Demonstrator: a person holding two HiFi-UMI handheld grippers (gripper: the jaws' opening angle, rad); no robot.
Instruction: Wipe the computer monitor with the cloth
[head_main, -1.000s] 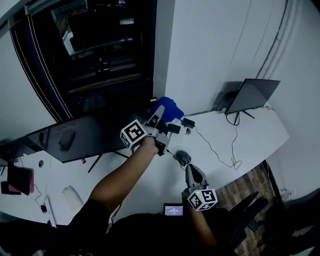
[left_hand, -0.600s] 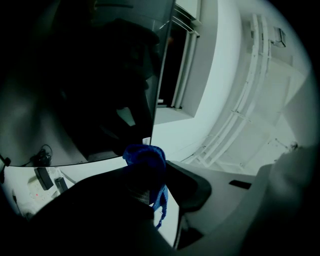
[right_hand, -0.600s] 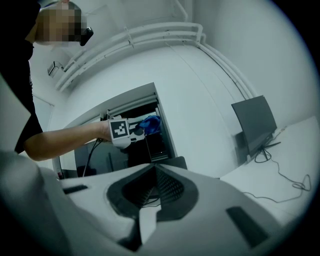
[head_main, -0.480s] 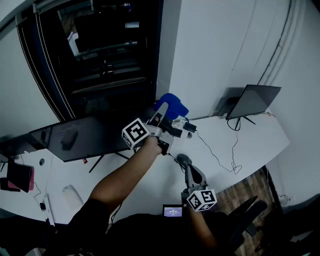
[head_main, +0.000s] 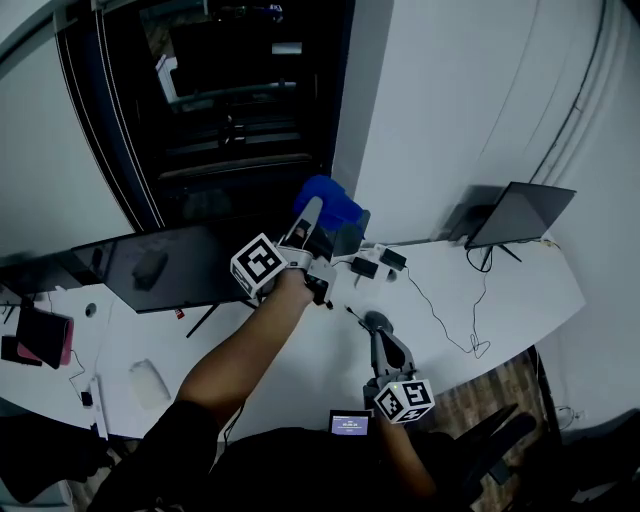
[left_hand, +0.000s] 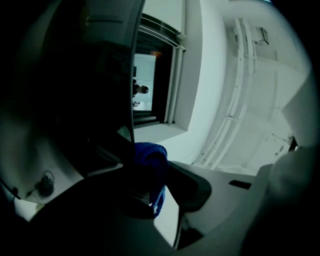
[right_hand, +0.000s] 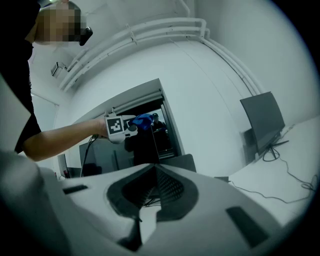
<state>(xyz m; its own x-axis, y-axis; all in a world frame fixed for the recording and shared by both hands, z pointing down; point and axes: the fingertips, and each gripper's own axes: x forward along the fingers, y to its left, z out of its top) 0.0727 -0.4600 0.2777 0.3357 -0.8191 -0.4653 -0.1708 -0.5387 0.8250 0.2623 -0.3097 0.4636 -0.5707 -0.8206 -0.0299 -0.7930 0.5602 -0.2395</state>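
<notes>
A wide dark monitor (head_main: 170, 265) stands on the white desk (head_main: 300, 370) at the left. My left gripper (head_main: 318, 228) is raised at the monitor's upper right corner, shut on a blue cloth (head_main: 326, 200). In the left gripper view the blue cloth (left_hand: 150, 160) bunches between the jaws of the left gripper (left_hand: 157, 175), right beside the monitor's dark edge (left_hand: 100, 100). My right gripper (head_main: 383, 340) hangs low near the desk's front, shut, with nothing between its pads. The right gripper view shows its own closed jaws (right_hand: 155, 172) and, further off, the left gripper (right_hand: 117, 126) with the cloth (right_hand: 142, 119).
A computer mouse (head_main: 372, 320) lies just beyond the right gripper. Cables and adapters (head_main: 385, 262) trail across the desk toward a second small monitor (head_main: 520, 215) at the right. A dark window (head_main: 230, 110) fills the wall behind. A white object (head_main: 148, 380) and pink item (head_main: 40, 340) lie at the left.
My left gripper has risen and drifted slightly left with the blue cloth, up at the monitor's top right corner. The right gripper has stayed in place.
</notes>
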